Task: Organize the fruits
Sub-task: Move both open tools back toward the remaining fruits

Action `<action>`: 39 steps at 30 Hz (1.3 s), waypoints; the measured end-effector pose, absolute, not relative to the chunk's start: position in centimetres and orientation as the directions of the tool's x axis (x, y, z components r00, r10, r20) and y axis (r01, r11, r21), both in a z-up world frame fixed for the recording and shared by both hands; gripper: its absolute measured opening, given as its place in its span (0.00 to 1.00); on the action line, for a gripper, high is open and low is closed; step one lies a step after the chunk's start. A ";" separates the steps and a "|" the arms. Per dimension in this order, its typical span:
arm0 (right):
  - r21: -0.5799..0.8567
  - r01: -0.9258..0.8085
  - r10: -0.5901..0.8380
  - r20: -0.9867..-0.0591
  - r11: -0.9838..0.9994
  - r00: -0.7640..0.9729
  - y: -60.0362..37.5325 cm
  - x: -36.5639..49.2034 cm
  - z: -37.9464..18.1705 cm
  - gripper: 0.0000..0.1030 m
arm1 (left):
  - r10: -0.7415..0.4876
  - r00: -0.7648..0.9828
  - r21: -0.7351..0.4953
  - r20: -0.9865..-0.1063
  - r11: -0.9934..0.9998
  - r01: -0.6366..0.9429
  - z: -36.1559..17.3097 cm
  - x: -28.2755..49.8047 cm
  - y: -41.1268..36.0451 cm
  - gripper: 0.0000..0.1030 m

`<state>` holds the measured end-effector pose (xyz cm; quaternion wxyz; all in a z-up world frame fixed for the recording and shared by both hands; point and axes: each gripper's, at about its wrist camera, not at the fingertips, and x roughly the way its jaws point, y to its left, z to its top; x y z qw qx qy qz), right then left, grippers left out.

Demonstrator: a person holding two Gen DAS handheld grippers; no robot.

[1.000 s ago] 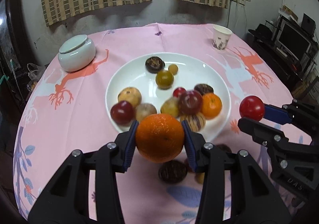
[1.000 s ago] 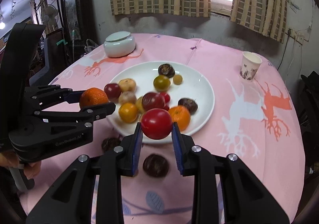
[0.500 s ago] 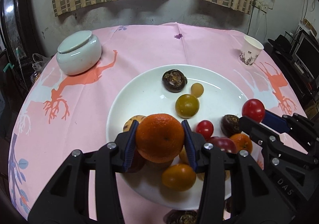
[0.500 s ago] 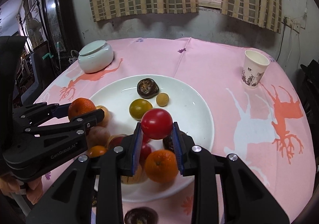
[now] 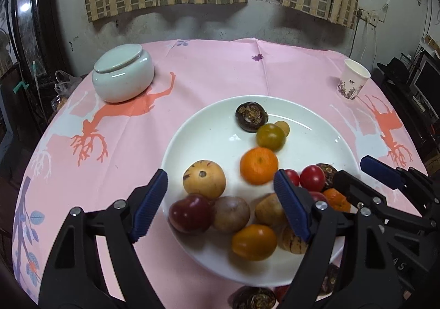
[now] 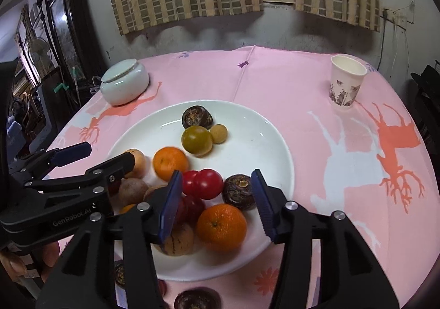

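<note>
A white plate (image 5: 214,138) (image 6: 258,138) on the pink tablecloth holds several fruits. My left gripper (image 5: 220,201) is open and empty over the plate's near left side; it also shows in the right wrist view (image 6: 107,155). The orange (image 5: 258,165) (image 6: 170,163) lies blurred on the plate beyond it. My right gripper (image 6: 216,201) is open and empty over the plate's near right; it also shows in the left wrist view (image 5: 357,171). The red tomato (image 6: 209,183) (image 5: 312,178) lies on the plate between other fruits.
A lidded white bowl (image 5: 122,76) stands at the back left. A paper cup (image 6: 346,80) stands at the back right. Dark fruits (image 6: 198,299) lie on the cloth just before the plate's near rim. The table edge curves close on both sides.
Both grippers opened. The orange dropped from the left gripper onto the plate and the red tomato dropped from the right one. Both grippers moved forward over the plate.
</note>
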<state>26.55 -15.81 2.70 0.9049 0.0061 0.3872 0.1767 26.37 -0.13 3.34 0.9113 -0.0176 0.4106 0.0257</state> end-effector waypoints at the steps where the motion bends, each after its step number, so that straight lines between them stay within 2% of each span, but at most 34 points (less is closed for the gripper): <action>1: 0.145 -0.315 0.322 -0.699 0.938 0.638 -15.9 26.2 2.9 0.54 | 0.031 0.665 -0.009 -0.746 0.998 -0.057 3.6 25.9 -0.2 0.83; 2: 0.138 -0.314 0.317 -0.698 0.939 0.642 -16.0 25.6 3.0 0.58 | 0.030 0.669 -0.008 -0.743 0.999 -0.053 3.8 25.4 -0.3 0.85; 9: 0.149 -0.306 0.323 -0.673 0.940 0.666 -17.4 21.6 4.3 0.64 | -0.001 0.687 -0.022 -0.726 1.000 -0.022 5.1 21.4 -1.0 0.88; 12: 0.124 -0.293 0.298 -0.664 0.948 0.685 -17.8 19.6 4.7 0.73 | -0.006 0.691 -0.018 -0.723 1.000 -0.010 5.3 19.6 -1.3 0.88; 16: 0.080 -0.278 0.263 -0.645 0.957 0.718 -18.1 17.2 4.4 0.91 | -0.014 0.694 -0.016 -0.720 1.000 0.004 4.7 17.4 -1.4 0.91; 17: 0.070 -0.275 0.255 -0.637 0.959 0.727 -18.2 16.7 4.2 0.92 | -0.021 0.692 -0.024 -0.722 1.000 0.006 4.5 17.0 -1.3 0.92; 27: 0.023 -0.340 0.262 -0.688 0.940 0.677 -18.2 15.4 1.5 0.92 | -0.062 0.639 -0.021 -0.767 0.997 0.072 1.7 14.9 -0.9 0.92; 33: 0.112 -0.306 0.294 -0.699 0.945 0.652 -20.5 16.1 0.6 0.92 | -0.074 0.608 -0.018 -0.791 0.995 0.098 -0.9 15.0 -0.1 0.93; 36: 0.157 -0.276 0.305 -0.687 0.948 0.659 -21.1 16.3 0.4 0.92 | -0.062 0.615 0.035 -0.786 0.989 0.144 -1.5 14.8 -0.8 0.93; 39: 0.136 -0.277 0.291 -0.690 0.951 0.662 -20.8 16.3 0.2 0.92 | -0.056 0.606 0.065 -0.793 0.982 0.175 -2.4 14.9 -1.7 0.93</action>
